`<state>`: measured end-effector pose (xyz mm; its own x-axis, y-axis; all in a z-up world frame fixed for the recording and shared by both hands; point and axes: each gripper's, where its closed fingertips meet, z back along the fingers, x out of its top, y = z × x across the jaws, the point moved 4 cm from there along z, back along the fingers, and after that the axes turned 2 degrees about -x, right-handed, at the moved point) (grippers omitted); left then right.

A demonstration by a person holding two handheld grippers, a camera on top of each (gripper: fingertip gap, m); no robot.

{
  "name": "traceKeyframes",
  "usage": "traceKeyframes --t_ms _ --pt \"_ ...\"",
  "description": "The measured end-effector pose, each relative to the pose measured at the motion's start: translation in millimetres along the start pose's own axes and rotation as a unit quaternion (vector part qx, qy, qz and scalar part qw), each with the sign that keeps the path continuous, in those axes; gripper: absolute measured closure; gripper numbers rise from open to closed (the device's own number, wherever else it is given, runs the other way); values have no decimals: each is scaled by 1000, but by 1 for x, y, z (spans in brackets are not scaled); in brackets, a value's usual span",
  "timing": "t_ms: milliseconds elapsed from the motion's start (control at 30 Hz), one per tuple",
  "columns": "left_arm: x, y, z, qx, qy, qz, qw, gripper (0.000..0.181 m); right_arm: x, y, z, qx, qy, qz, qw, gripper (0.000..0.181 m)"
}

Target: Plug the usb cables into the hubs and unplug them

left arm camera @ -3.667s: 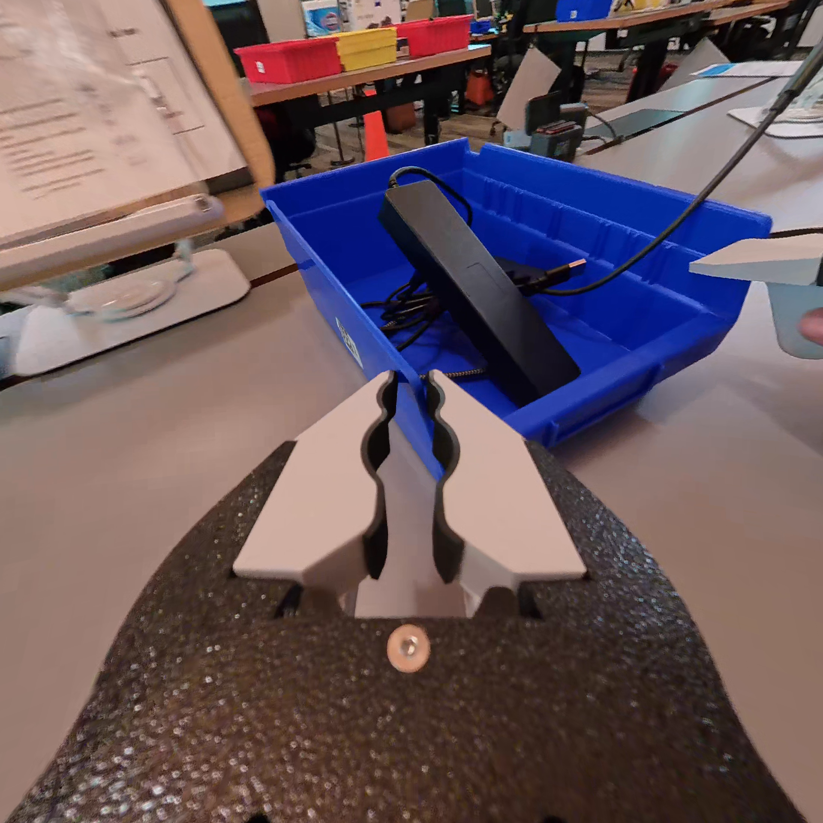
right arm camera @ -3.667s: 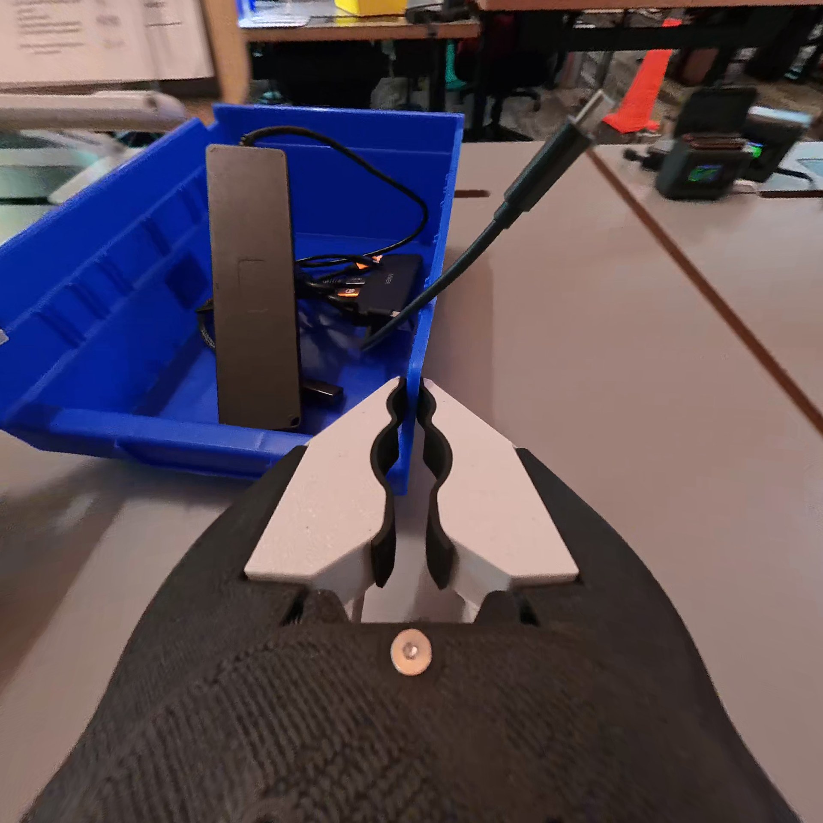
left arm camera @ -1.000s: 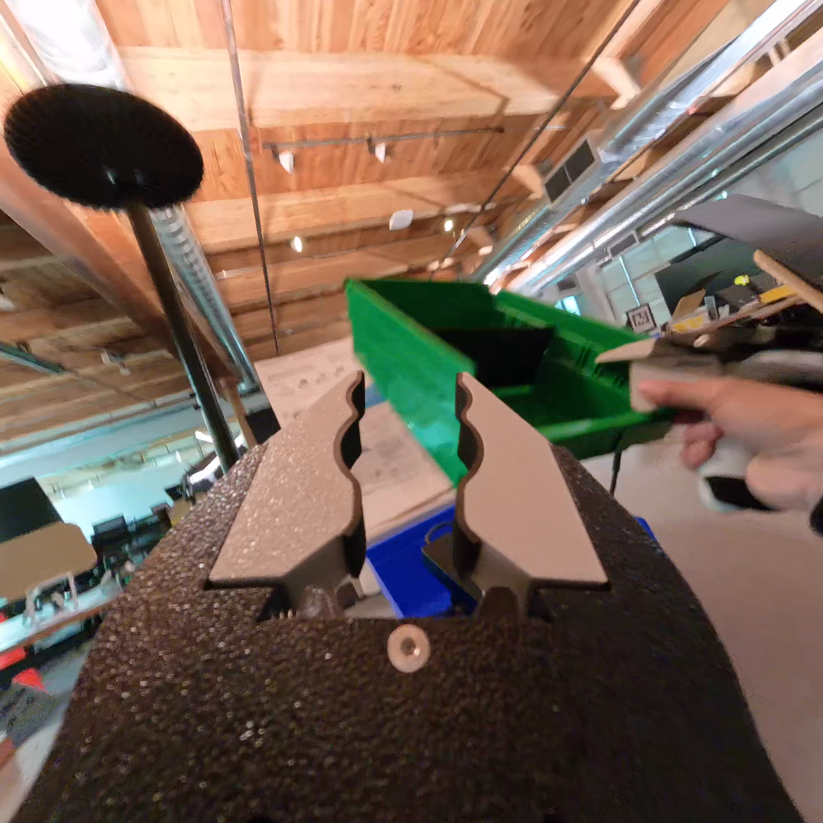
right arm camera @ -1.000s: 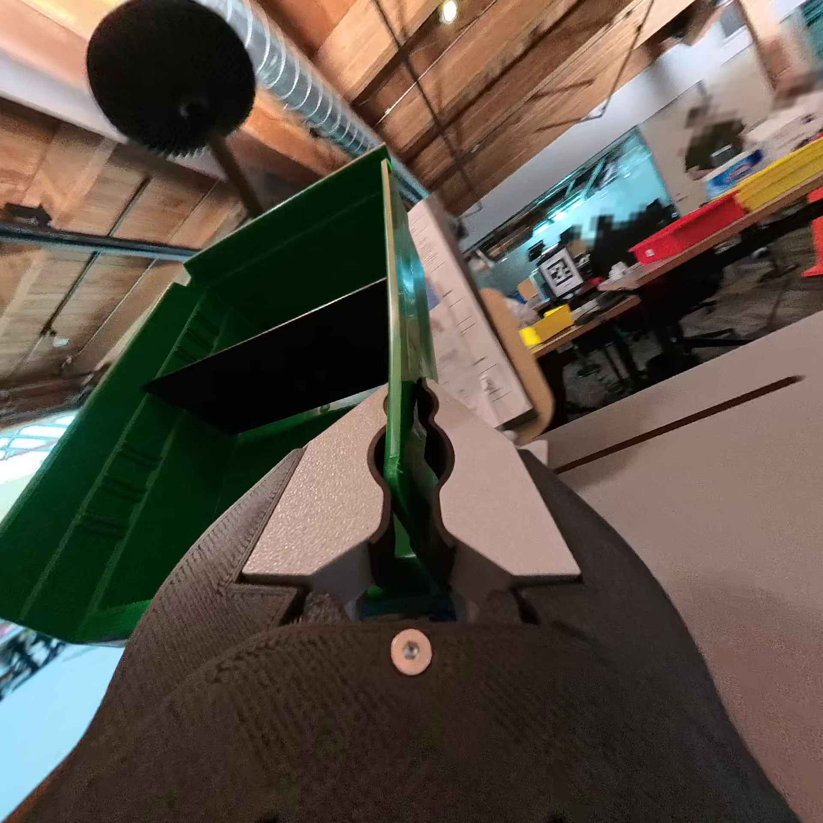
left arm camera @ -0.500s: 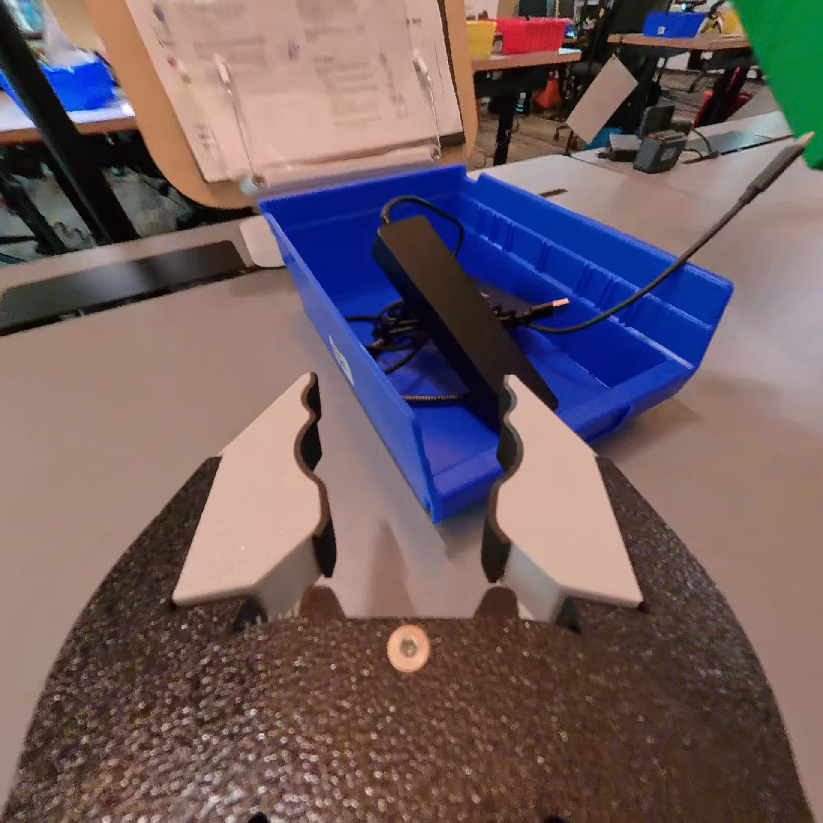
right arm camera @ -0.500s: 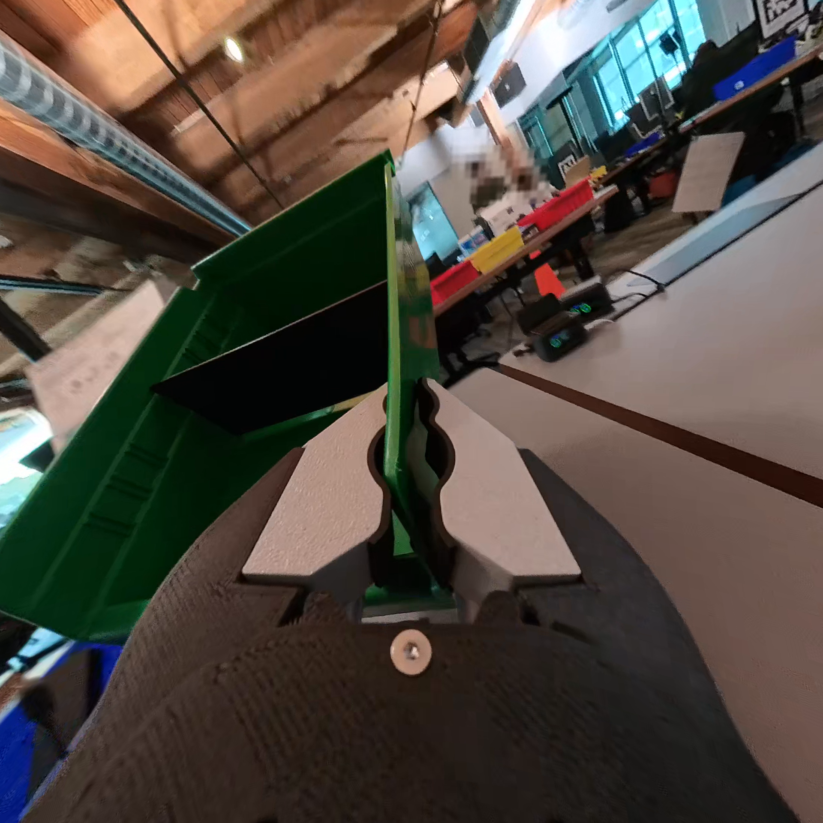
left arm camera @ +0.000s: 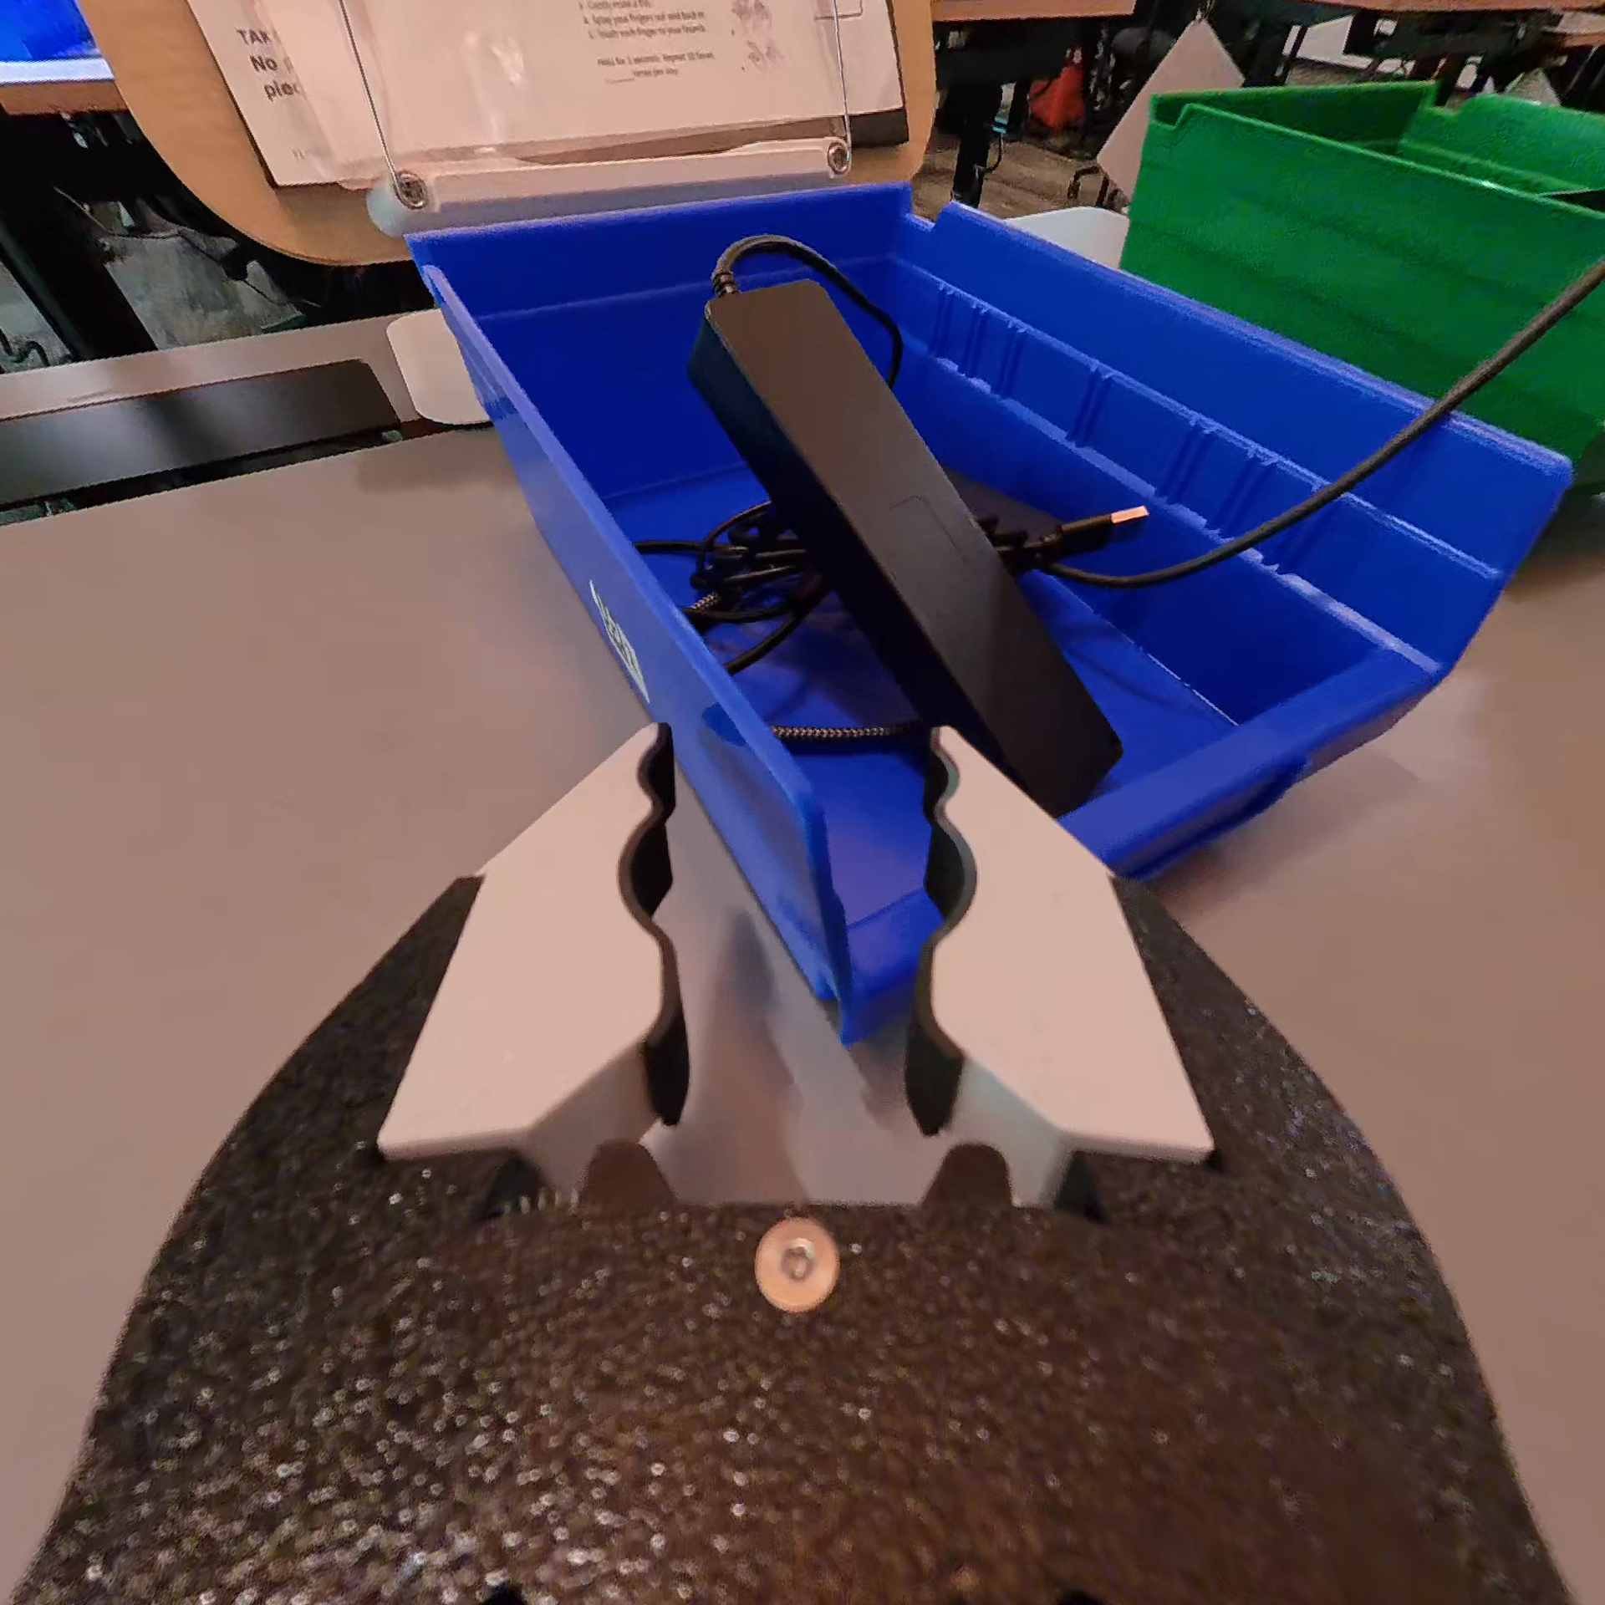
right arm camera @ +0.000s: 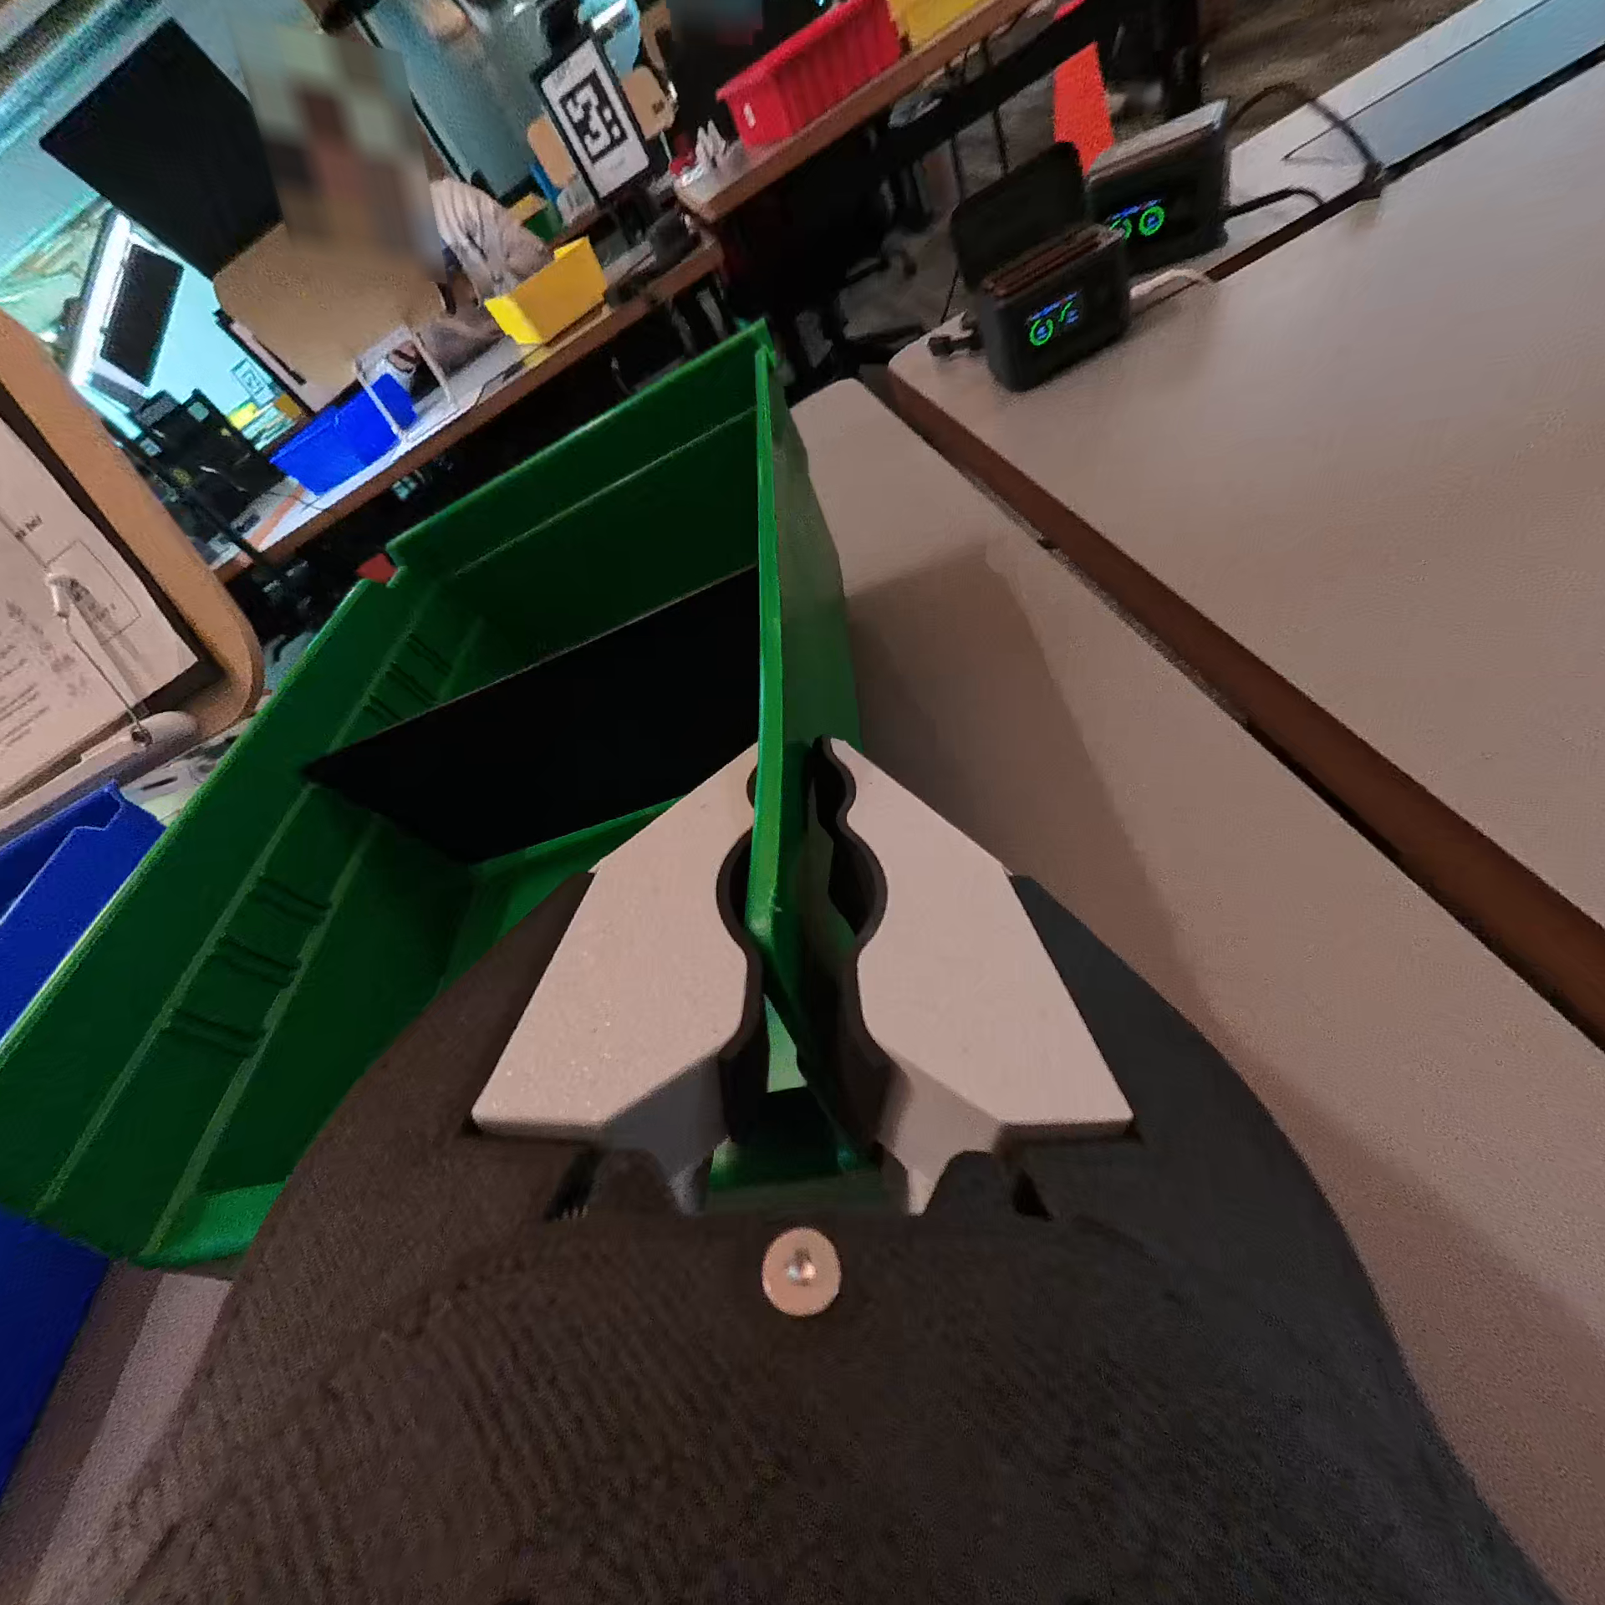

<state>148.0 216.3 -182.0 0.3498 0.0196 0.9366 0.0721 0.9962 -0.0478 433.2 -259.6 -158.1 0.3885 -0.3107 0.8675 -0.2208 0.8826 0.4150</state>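
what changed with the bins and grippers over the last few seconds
The right gripper, which pinched the blue plastic bin's wall earlier, now clamps the side wall of a green plastic bin, swung down from overhead to beside the blue one. The left gripper let go of the blue wall, opened wide, and is now narrower, straddling that wall's corner. The long black hub and black cables lie unchanged.

A bright blue bin (left arm camera: 1086, 417) holds a flat matte black hub (left arm camera: 894, 538) and black cables (left arm camera: 747, 564), one with a gold-toned plug (left arm camera: 1127, 516). Beside it is a vivid green bin (right arm camera: 287, 912) with a black panel (right arm camera: 556, 738) inside. The table (left arm camera: 260, 695) is plain grey-beige. The gripper fingers (left arm camera: 556, 964) are pale grey, lined black, on a speckled black body.
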Motion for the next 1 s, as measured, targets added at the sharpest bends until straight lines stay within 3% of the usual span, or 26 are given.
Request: traceKeyframes --t_ms 33,233,333,400,467,567,633,700,833,1000 --pt "-2 0 -2 0 2 -2 1000 127 -1 1 -5 4 6 -3 1000 177" --pt "-2 1 -5 10 -4 -34 999 134 -8 3 -31 11 14 17 1000 177" --pt "3 14 3 43 -26 -33 998 164 -9 4 -37 26 9 10 1000 175" --pt "2 25 6 77 -22 -41 996 173 -6 6 -37 34 -2 7 999 174" --pt "1 34 10 96 -17 -40 994 177 2 6 -31 19 -18 20 999 153" --pt "0 52 19 113 -18 -28 993 179 20 10 -7 -73 -43 110 990 108" --pt "-2 70 27 126 -17 -7 992 178 27 45 13 -67 -72 166 981 98" --pt "-4 91 37 133 -18 21 991 179 24 94 25 -17 -104 207 973 100" --pt "-13 140 64 175 -21 53 983 179 -20 191 30 149 -92 222 959 103" --pt "-22 204 96 222 -17 65 973 179 -80 272 28 268 -71 246 929 108"
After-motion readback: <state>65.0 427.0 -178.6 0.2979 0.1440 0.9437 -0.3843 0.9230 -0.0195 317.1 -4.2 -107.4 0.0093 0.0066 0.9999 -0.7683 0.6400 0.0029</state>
